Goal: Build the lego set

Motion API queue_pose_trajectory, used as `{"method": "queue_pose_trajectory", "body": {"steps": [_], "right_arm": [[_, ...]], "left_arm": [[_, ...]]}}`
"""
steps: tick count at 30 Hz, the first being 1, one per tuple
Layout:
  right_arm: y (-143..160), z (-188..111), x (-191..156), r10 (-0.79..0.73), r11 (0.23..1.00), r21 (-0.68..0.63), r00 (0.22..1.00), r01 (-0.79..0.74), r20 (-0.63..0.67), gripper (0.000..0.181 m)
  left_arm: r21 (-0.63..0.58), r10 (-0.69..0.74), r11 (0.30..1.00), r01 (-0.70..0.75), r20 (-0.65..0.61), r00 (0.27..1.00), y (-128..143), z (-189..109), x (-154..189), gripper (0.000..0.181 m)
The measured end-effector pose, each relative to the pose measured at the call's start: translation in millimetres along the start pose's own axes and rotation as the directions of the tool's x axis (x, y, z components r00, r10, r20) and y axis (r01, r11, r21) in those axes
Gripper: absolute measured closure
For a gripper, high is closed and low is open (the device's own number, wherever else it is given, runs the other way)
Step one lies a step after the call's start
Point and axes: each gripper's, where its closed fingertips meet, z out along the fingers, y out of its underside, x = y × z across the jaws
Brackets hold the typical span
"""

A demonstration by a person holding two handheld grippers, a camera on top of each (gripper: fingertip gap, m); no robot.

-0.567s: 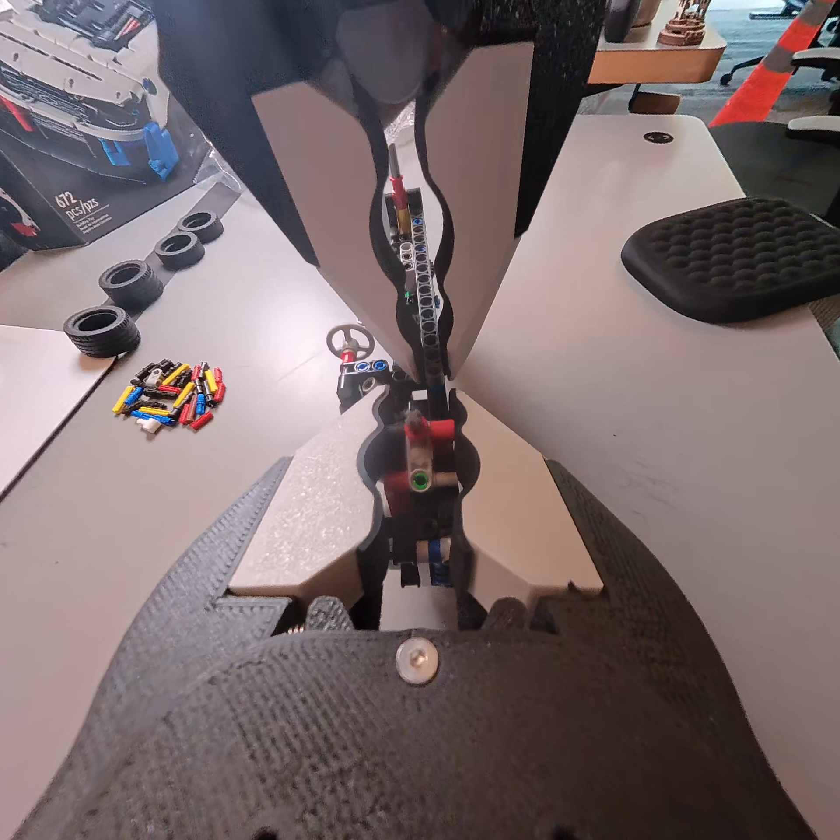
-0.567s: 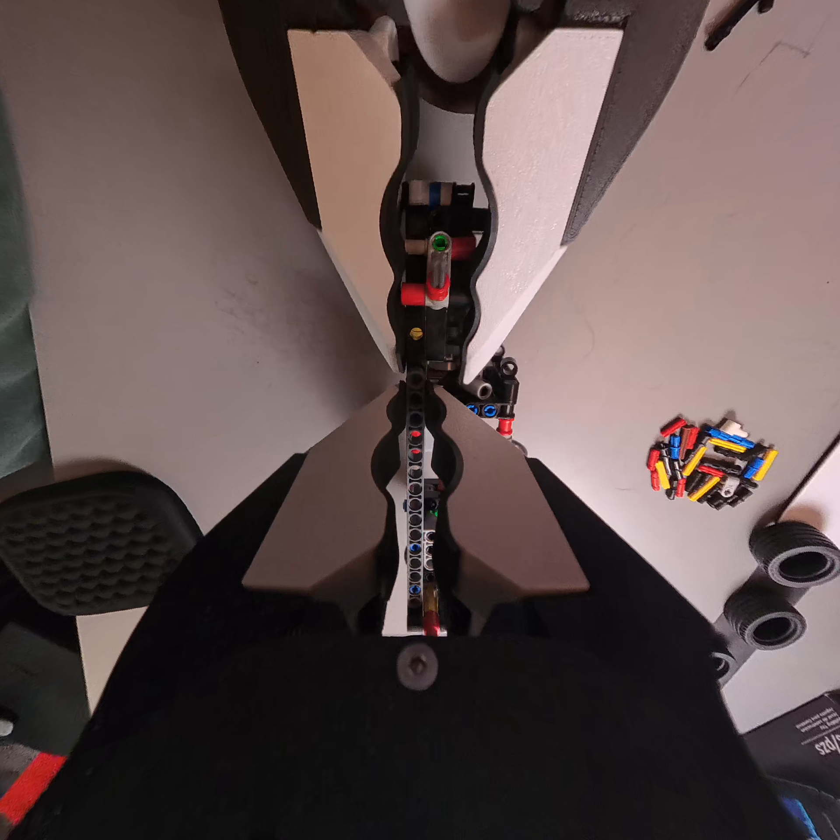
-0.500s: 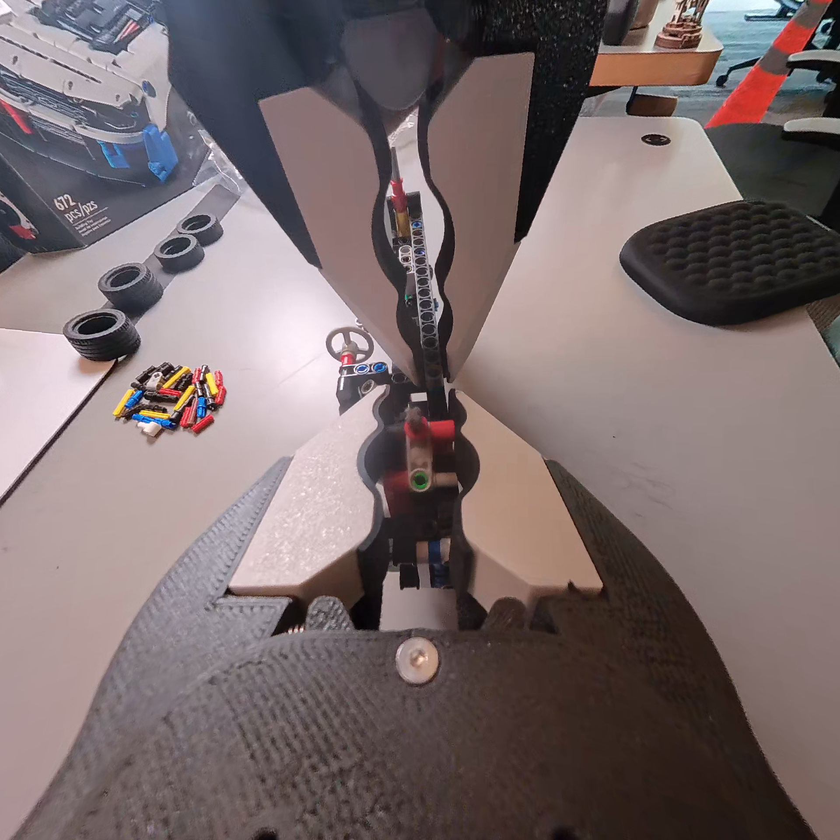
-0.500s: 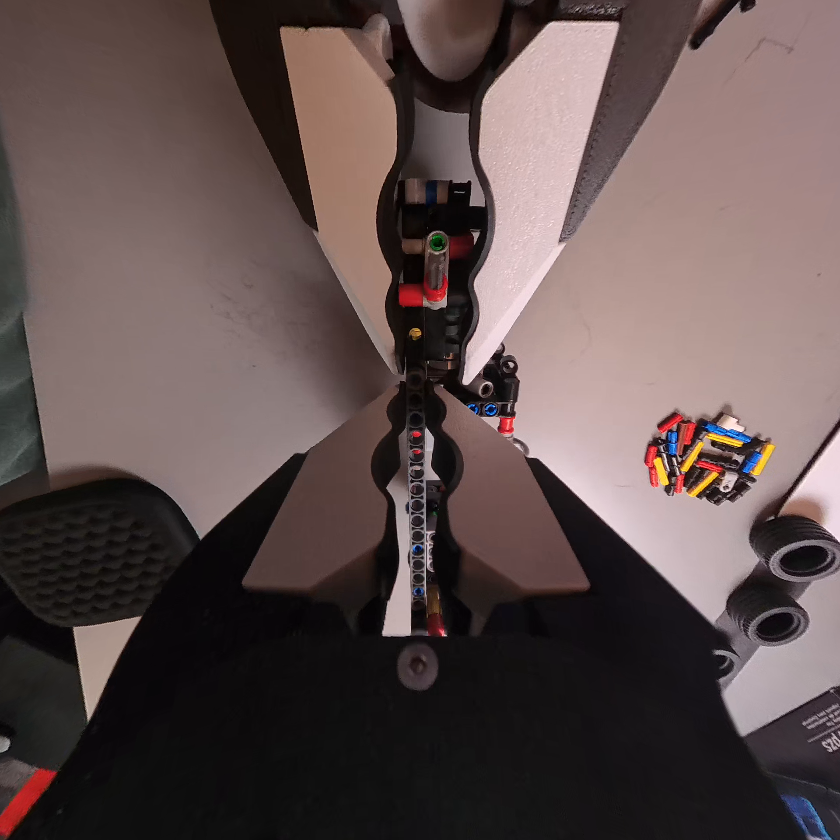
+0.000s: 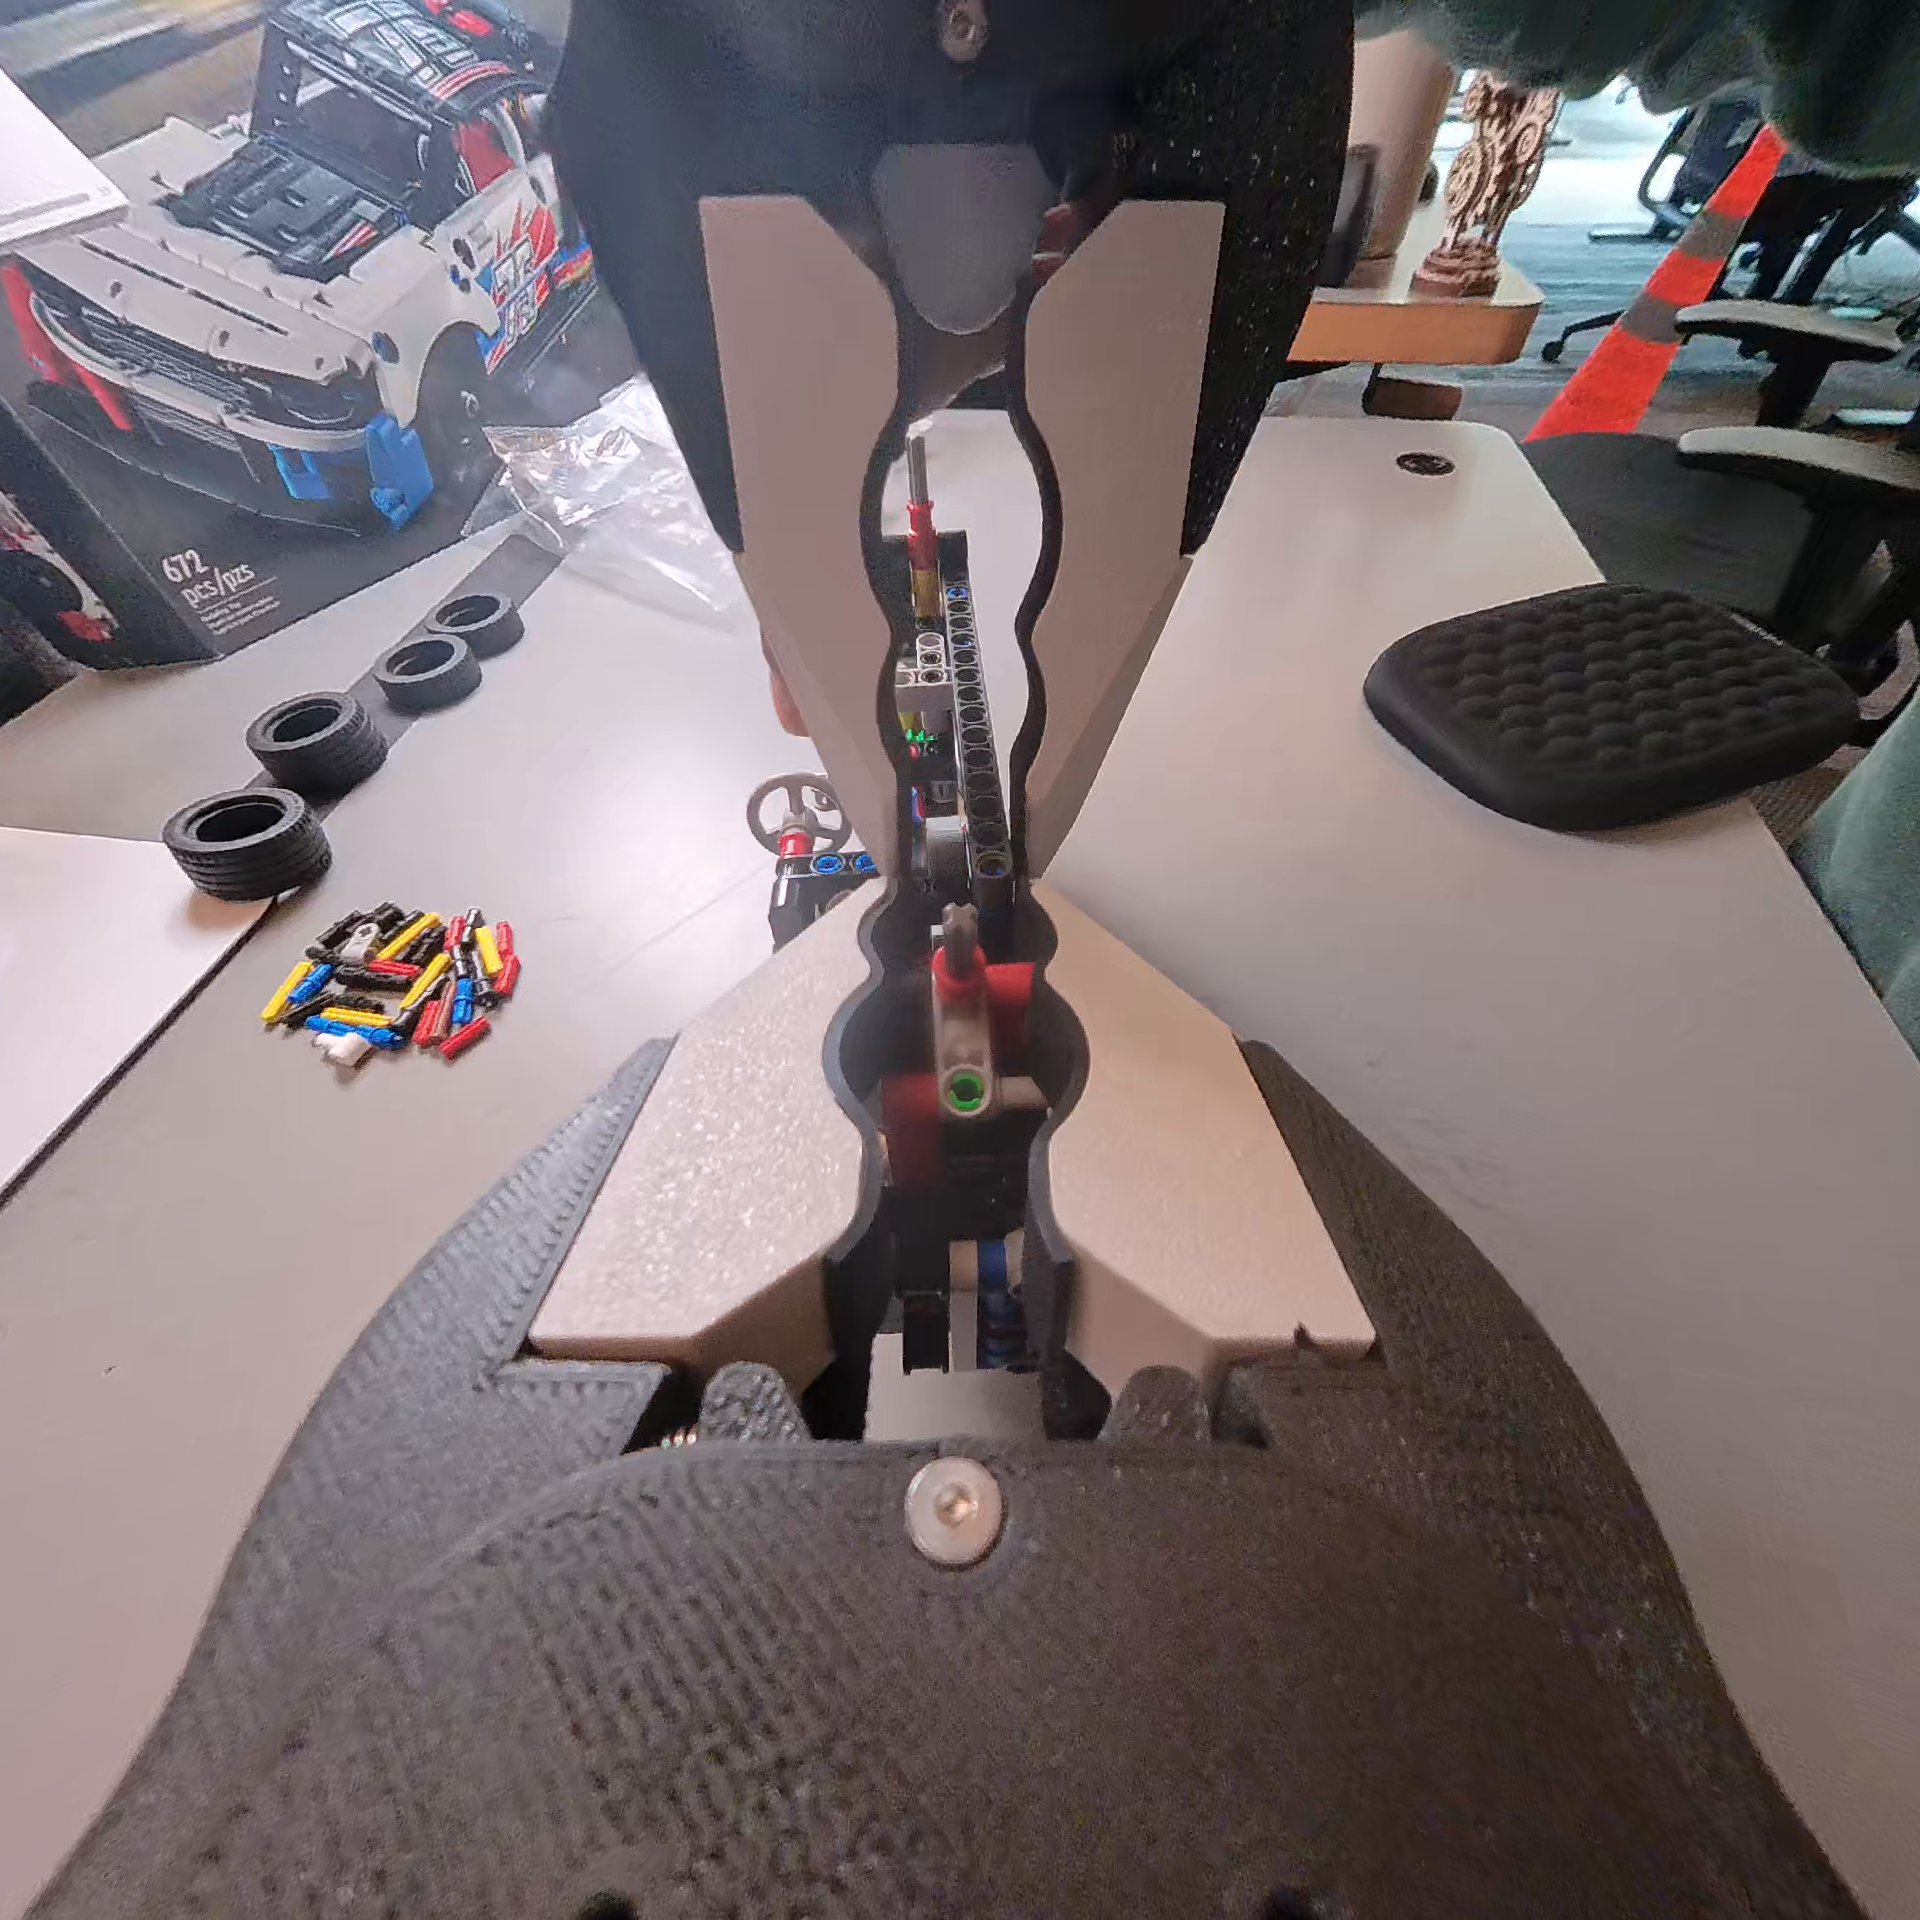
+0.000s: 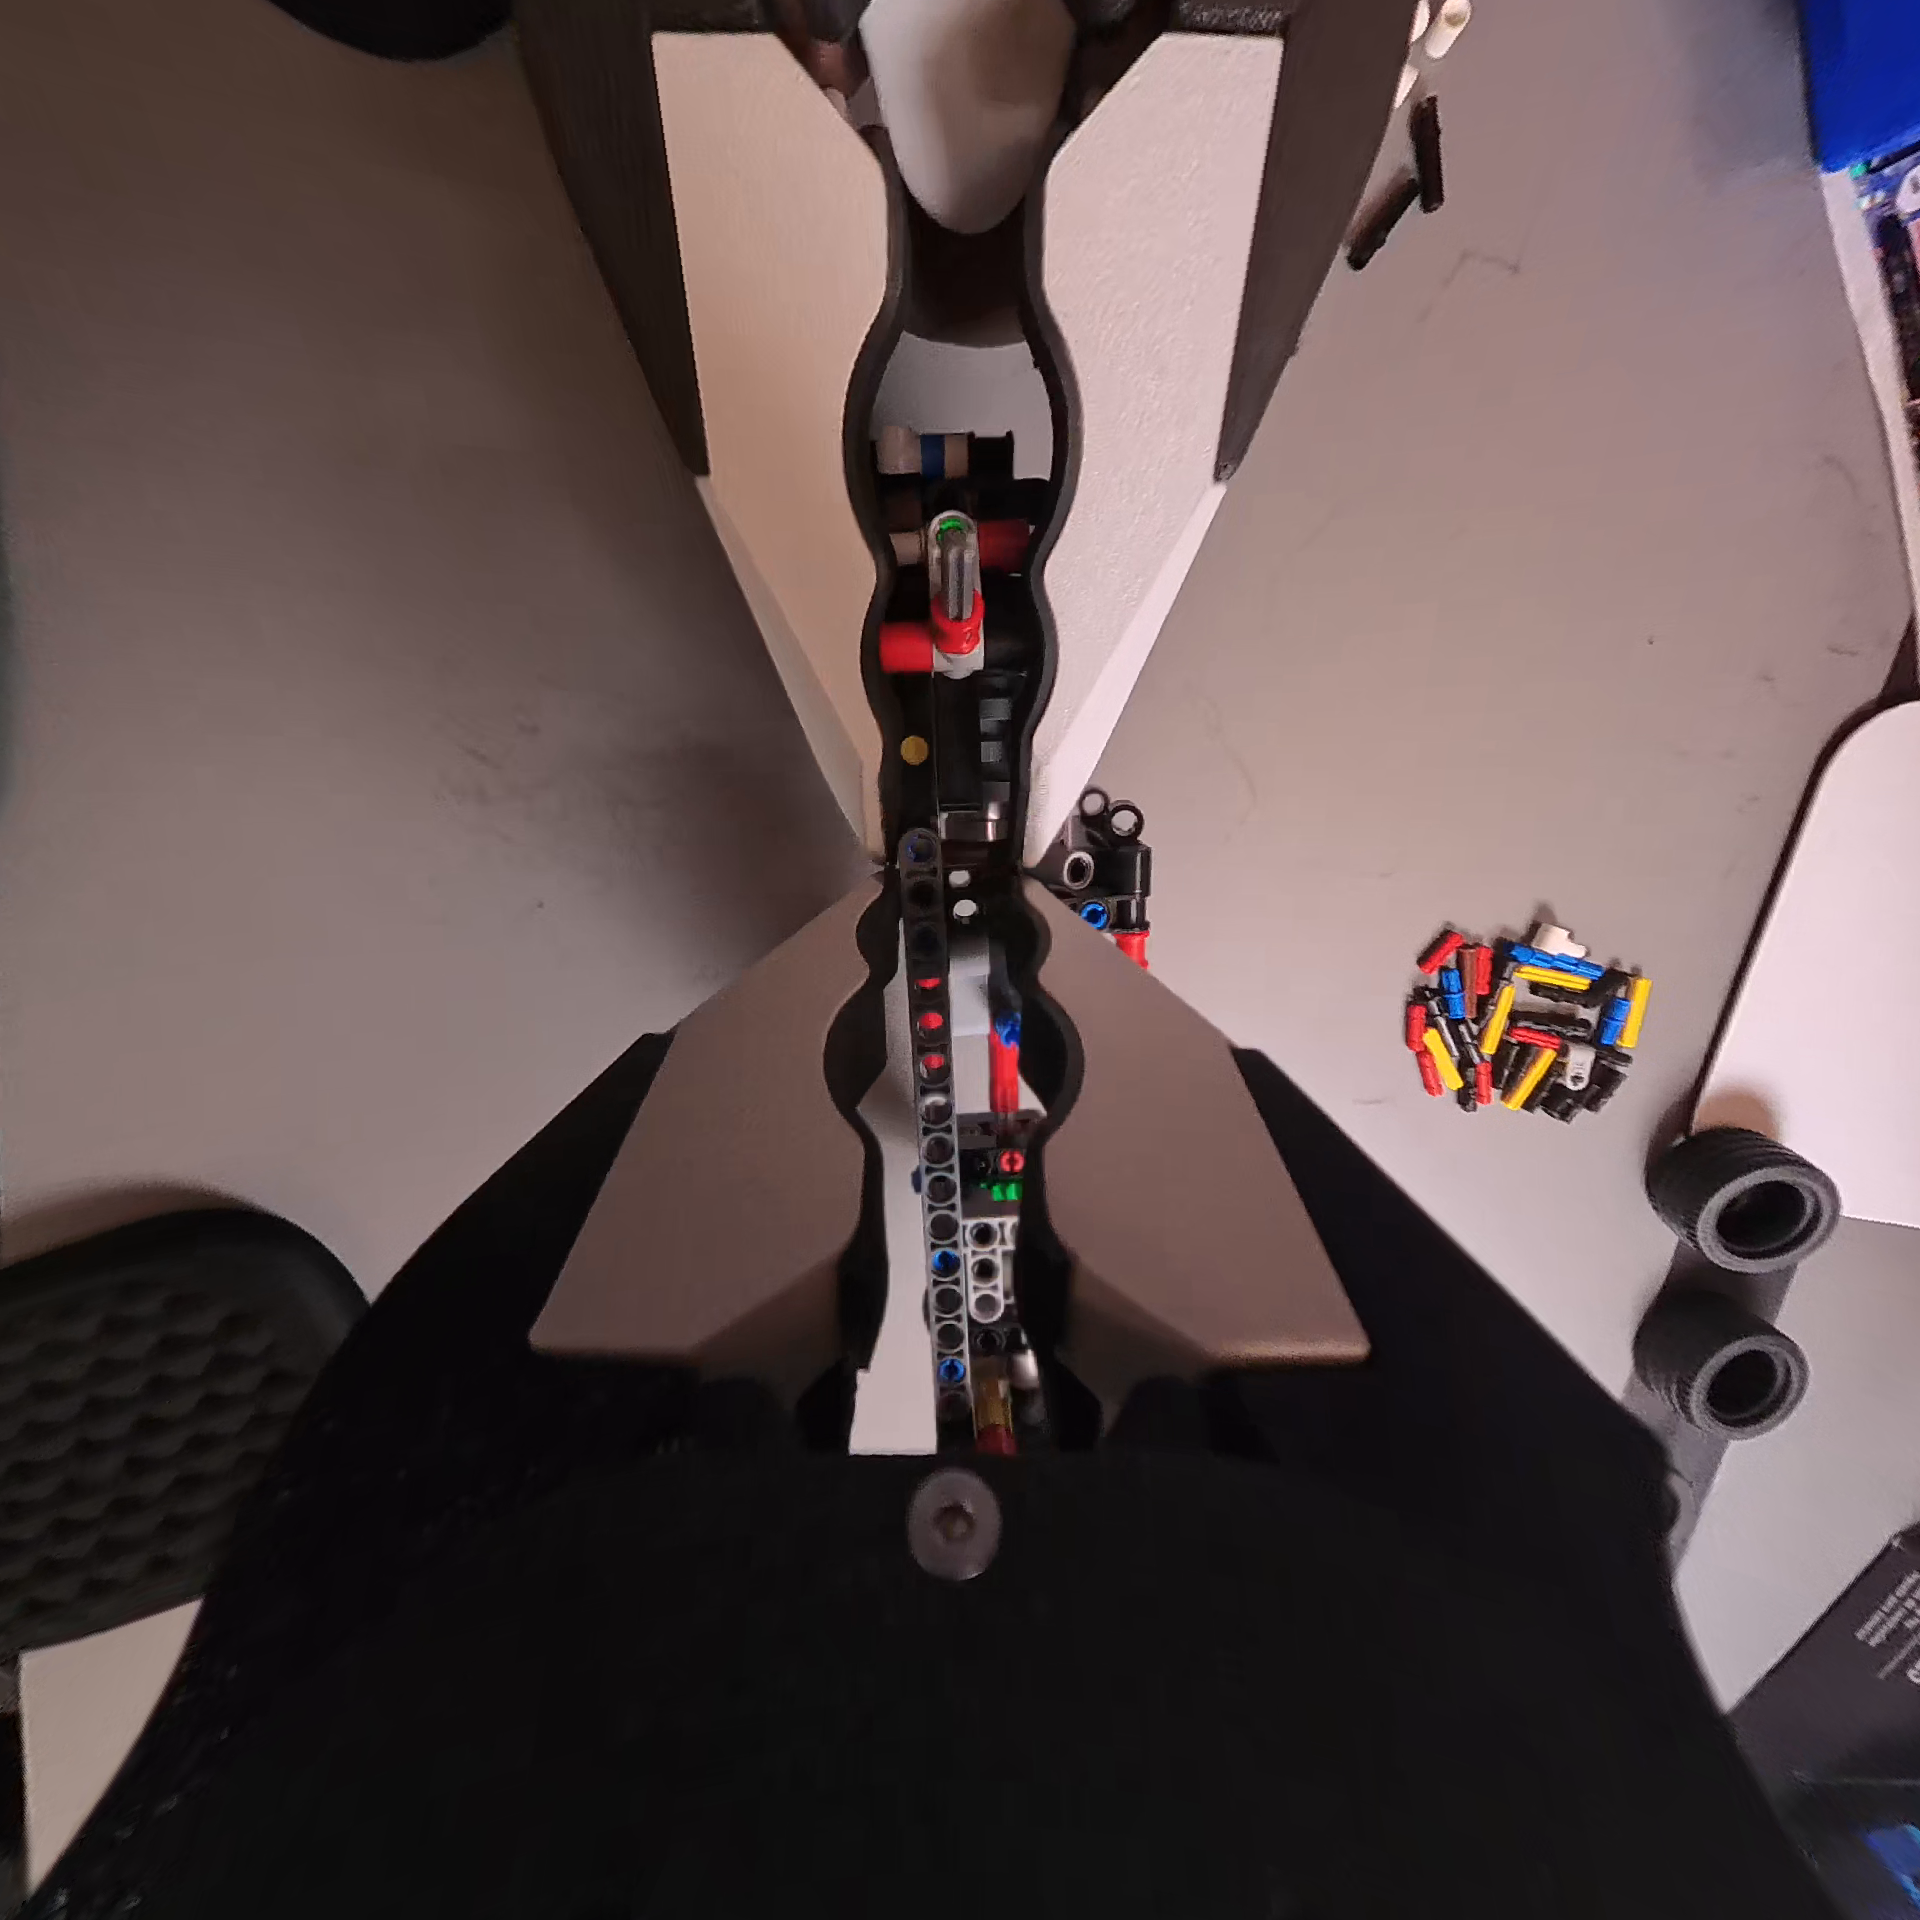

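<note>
lego assembly (image 5: 961, 1060) clamped between both closed, tip-to-tip hand-held grippers, left (image 5: 951, 914), right (image 6: 956, 883)

The scene is seen from two wrist cameras set tip to tip over the lego assembly (image 5: 961, 1039), each mounted just behind its own fingers and aimed along them. From the left wrist view the assembly is looked at nearly level across the table (image 5: 1403, 987), with the box (image 5: 260, 343) beyond it to the left. From the right wrist view the assembly (image 6: 956, 1091) is looked down on steeply from the opposite side. Both are held very close. Shared by both are the assembly, the pile of small pins (image 5: 400, 982) (image 6: 1522, 1023) and the tyres (image 5: 312, 727) (image 6: 1740, 1205).
</note>
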Motion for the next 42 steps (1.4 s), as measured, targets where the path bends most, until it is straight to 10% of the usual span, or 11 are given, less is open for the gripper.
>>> {"method": "queue_pose_trajectory", "body": {"steps": [1,10,22,42], "right_arm": [[0,-3,-1,-0.013,1.000,0.017,1.000,0.013,-0.007,0.164],[34,-64,12,-0.023,0.991,0.124,0.962,0.059,-0.273,0.140],[76,-35,-2,0.006,0.964,0.184,0.673,0.193,-0.739,0.142],[70,11,24,-0.104,0.993,0.018,0.946,0.115,-0.306,0.134]], "left_arm": [[0.009,-0.005,1.000,0.005,-0.008,1.000,-1,1,1,0.163],[0.008,-0.037,0.999,0.037,-0.004,0.999,12,1,-2,0.163],[-0.009,-0.095,0.995,0.095,0.005,0.995,18,-4,-7,0.134],[-0.097,-0.411,0.910,0.404,-0.069,0.909,40,7,-24,0.143]]}}
